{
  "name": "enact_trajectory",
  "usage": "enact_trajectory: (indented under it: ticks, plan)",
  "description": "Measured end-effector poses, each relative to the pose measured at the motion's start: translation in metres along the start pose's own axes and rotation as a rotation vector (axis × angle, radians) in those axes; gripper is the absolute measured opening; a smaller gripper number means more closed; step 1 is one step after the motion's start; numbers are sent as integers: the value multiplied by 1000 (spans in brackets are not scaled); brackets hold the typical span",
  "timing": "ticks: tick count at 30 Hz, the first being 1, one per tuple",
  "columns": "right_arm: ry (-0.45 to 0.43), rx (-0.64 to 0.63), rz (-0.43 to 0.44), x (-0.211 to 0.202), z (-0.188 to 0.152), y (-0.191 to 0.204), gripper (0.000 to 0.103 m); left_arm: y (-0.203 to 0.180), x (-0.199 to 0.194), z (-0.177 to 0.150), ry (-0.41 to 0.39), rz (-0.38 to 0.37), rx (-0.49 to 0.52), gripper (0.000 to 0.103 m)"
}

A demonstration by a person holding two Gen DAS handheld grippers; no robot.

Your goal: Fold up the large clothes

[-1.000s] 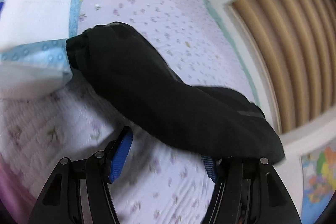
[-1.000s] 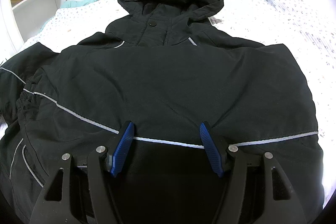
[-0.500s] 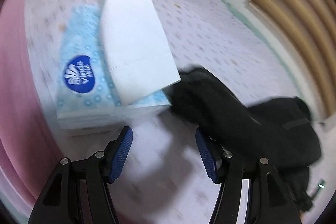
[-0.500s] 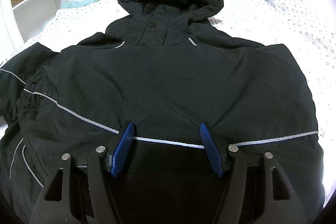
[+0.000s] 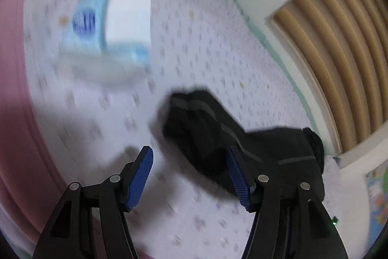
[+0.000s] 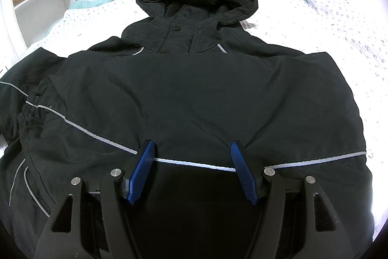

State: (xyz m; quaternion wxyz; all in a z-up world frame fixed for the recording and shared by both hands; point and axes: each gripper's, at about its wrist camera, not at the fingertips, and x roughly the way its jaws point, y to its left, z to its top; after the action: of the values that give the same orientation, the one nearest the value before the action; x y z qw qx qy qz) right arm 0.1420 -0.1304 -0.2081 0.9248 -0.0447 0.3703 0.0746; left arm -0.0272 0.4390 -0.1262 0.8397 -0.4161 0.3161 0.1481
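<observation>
Black hooded jacket (image 6: 194, 94) flat w/ grey piping; left tongs (image 5: 190, 171), right tongs (image 6: 192, 165) both released.

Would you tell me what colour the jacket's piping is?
Silver-grey piping on the black jacket; clearest in the right wrist view.

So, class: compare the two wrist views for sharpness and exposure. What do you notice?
Left wrist view: motion-blurred, tissue box and sleeve smeared, left gripper sharp. Right wrist view: crisp black jacket, but the bedspread is blown out white; both views show fisheye bending.
</observation>
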Motion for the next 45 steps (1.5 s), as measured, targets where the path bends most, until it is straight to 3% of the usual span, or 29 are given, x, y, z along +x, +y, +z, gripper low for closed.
enact_trajectory:
  ticks: [2, 7, 11, 21, 22, 25, 26, 27, 31, 33, 36, 40, 45]
  plan:
    - [-1, -1, -1, 0, 0, 0, 68, 0, 14, -10, 44, -31, -54, 64]
    - [-2, -3, -4, 0, 0, 0, 68, -6, 52, 0, 30, -67, -114, 67]
    - [-3, -2, -3, 0, 0, 1, 68, -28, 73, 8, 10, -33, -95, 67]
    - [-5, -4, -5, 1, -1, 1, 68, -30, 66, -1, -15, -69, -93, 68]
    - [-4, -5, -5, 1, -1, 1, 69, -35, 68, 2, -29, -42, -77, 67]
    - [-4, -5, -3, 1, 0, 0, 69, -59, 75, 15, -65, 88, 36, 30]
    - [-5, -5, -3, 1, 0, 0, 69, -67, 72, 20, -85, 117, 75, 26]
    - [-5, -5, -3, 1, 0, 0, 69, -76, 67, 25, -117, 151, 123, 25]
    - [-6, -5, -3, 1, 1, 0, 69, -110, 36, 55, -322, 408, 331, 25]
    - [-7, -6, -3, 1, 1, 1, 69, -104, 43, 72, -274, 414, 321, 25]
    - [-10, -8, -6, 2, 2, 1, 69, -107, 73, 68, -216, 530, 391, 25]
    - [-11, -7, -5, 4, 2, 0, 69, -126, 66, 40, -192, 354, 449, 25]
    - [-14, -4, -2, 4, 2, 0, 69, -202, 21, -10, -204, 52, 593, 24]
